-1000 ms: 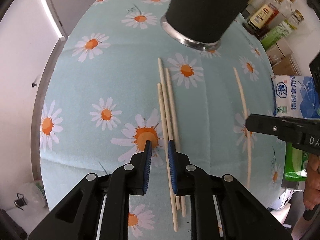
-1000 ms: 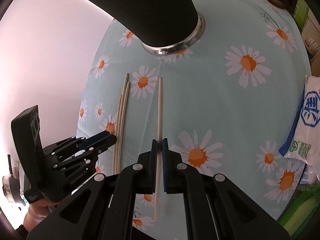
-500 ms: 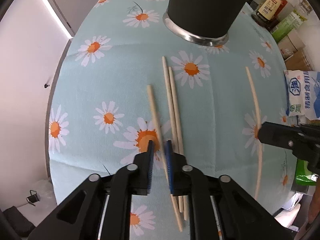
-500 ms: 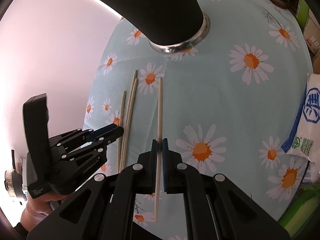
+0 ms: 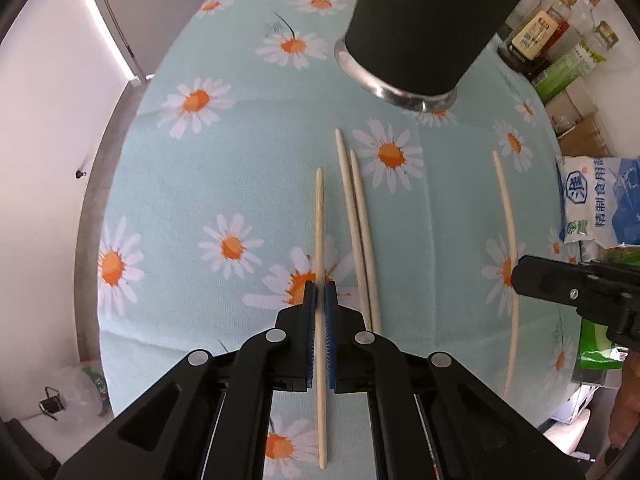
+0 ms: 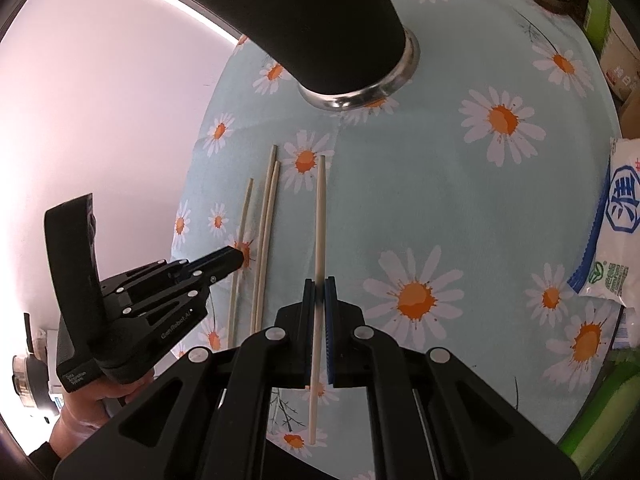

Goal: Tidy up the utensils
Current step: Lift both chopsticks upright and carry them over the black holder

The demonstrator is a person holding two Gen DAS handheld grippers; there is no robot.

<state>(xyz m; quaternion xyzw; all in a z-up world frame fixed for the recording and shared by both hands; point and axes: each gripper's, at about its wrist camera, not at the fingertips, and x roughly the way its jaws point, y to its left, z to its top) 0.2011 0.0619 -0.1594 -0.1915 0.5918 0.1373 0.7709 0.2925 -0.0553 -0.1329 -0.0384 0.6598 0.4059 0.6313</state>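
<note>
Step in hand: pick-up stage of tidying the chopsticks; each tool has one stick clamped, and by my reading neither has yet been carried to the holder.
Left tool [image 5: 320,292]: narrowed to a sliver, its blue pads pinching a pale wooden chopstick [image 5: 319,220] a little past mid-length; the tapered tip points ahead towards the holder and the butt trails back under the tool body.
Right tool [image 6: 319,288]: likewise nearly closed on its own pale wooden chopstick [image 6: 320,216], gripped around the middle and aimed forward.
Loose sticks: a pair of matching pale wooden chopsticks [image 5: 358,232] lies side by side on the cloth, just right of the left tool and between the two held ones.
Holder: a tall black cylindrical cup with a shiny metal base ring [image 5: 424,32] stands ahead of all four sticks on the desk; its mouth is out of view above.
Desk: covered by a light teal cloth printed with white-and-orange daisies [image 5: 192,160].
Edge clutter: a blue-and-white bag of salt [image 5: 600,204] and several sauce bottles [image 5: 536,40] sit at the right edge, well apart from the sticks.
Next move calls for: raising each stick clear of the cloth, tilting it upright, and lowering it into the cup's opening without knocking the cup, then coming back for the loose pair.
Whether sticks are off the cloth: I cannot tell.
</note>
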